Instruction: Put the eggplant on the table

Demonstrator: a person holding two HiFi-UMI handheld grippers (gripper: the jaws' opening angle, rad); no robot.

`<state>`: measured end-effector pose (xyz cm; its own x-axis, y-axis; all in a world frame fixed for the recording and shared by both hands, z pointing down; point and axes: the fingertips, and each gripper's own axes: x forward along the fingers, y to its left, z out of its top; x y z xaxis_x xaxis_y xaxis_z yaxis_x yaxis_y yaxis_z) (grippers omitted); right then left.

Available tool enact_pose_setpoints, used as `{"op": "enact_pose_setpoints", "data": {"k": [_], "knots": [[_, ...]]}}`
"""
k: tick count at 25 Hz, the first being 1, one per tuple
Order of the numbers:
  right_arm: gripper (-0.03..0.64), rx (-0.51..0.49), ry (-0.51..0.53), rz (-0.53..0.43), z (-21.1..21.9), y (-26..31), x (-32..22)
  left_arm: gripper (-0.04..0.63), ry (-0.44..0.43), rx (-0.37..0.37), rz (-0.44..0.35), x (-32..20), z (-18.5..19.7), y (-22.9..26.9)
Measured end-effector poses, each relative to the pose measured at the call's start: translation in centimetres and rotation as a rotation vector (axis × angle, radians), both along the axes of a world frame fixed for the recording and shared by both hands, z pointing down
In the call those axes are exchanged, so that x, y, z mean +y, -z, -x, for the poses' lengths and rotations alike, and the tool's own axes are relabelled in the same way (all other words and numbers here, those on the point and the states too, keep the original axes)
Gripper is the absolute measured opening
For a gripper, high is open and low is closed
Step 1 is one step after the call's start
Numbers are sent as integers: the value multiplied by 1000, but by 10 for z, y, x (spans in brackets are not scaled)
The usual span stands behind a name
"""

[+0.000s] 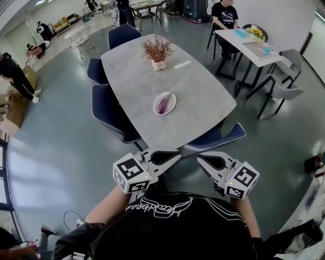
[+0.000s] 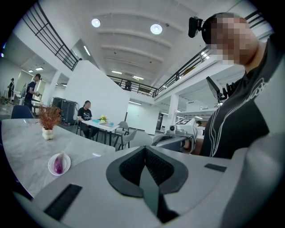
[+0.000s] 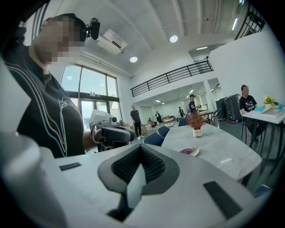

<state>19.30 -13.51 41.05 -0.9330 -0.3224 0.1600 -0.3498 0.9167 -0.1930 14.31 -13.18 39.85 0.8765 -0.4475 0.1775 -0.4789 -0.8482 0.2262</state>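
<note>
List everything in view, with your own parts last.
eggplant: one, purple, on the plate
plate: one, white, mid-table
table: one, grey, ahead of the person
potted plant: one, reddish in a white pot, at the table's far end
chairs: four, navy, round the table
seated person: one, black top, at a white side table
left tongs: one, grey, shut, empty
right tongs: one, grey, shut, empty
</note>
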Motion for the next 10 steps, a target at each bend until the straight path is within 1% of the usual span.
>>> {"op": "enact_pose_setpoints", "data": {"k": [10], "knots": [[5,-6,9,-9,3,0,5,9,23,-9,6,5,2,-5]]}}
